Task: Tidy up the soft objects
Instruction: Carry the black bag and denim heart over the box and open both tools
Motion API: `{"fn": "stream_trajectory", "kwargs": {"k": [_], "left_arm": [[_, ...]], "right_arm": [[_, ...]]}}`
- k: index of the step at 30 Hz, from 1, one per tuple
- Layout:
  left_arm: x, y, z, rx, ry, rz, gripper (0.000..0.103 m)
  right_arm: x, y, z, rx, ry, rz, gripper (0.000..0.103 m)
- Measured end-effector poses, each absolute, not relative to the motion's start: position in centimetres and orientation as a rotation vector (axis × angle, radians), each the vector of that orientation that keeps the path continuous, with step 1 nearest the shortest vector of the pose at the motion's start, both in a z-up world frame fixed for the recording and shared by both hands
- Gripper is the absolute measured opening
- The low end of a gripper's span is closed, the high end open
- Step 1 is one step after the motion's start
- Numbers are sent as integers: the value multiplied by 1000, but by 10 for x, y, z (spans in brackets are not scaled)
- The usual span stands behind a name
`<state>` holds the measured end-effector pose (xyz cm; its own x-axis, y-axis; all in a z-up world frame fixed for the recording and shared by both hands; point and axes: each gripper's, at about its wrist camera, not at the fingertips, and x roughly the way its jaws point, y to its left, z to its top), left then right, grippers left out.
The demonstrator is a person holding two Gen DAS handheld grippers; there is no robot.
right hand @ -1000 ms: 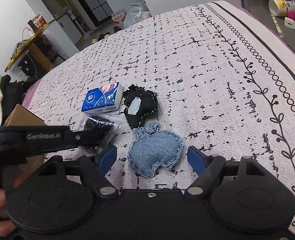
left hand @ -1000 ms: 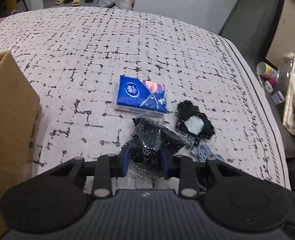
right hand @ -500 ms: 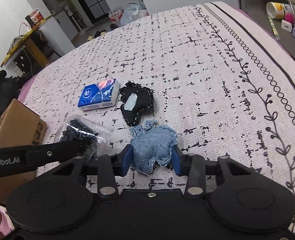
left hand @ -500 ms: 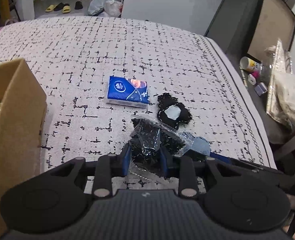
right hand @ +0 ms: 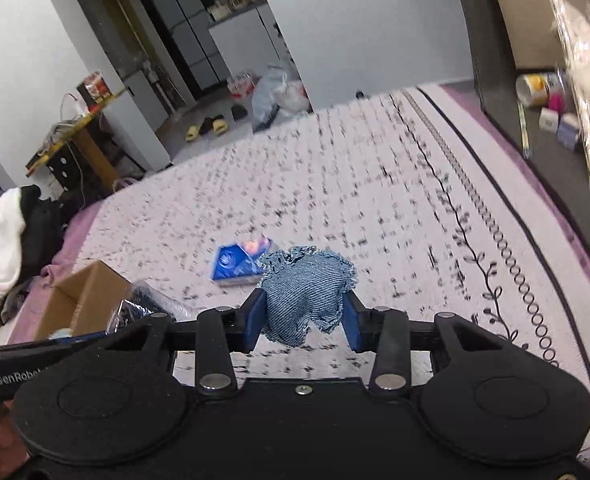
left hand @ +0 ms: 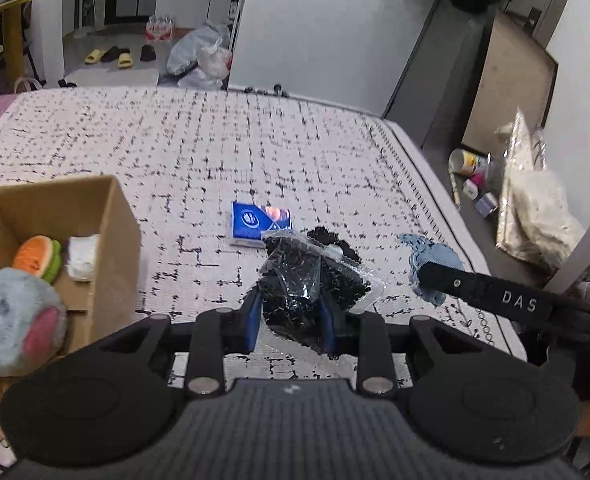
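Item 1: clear crinkled plastic bag of small black pieces. The left gripper is clamping it between 2 blue finger pads, narrowly spaced; the bag is hanging lifted above the white bedspread with black broken-grid print, its glossy film bulging up and to the right of the pads.

Item 2: faded blue denim pouch with frayed edges, heart-like in outline, woven twill showing plainly. The right gripper is pinching it between its blue pads, fingers drawn in on the cloth, the pouch held clear of the bedspread. In the left wrist view the same pouch is showing at right, just beyond the black arm lettered DAS.

Item 3: flat blue tissue packet with white logo and orange patch, lying on the bedspread in the middle, beyond both held items.

Item 4: black fuzzy soft object with pale patch, lying just right of the packet, mostly hidden behind the bag.

Item 5: open brown cardboard box, sitting at near left. It is holding a grey-blue plush with pink patch, an orange and green plush slice and a white soft item.
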<state>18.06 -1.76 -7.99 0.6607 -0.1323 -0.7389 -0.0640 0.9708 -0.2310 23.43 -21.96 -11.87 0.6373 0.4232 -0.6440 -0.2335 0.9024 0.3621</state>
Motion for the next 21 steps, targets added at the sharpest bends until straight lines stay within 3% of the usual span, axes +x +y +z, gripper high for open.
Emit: {"fn": "stream_trajectory", "kwargs": {"k": [21], "left_arm": [[121, 47, -47, -335, 726, -34, 29]], "right_arm": [[194, -168, -61, 212, 734, 472, 40]]}}
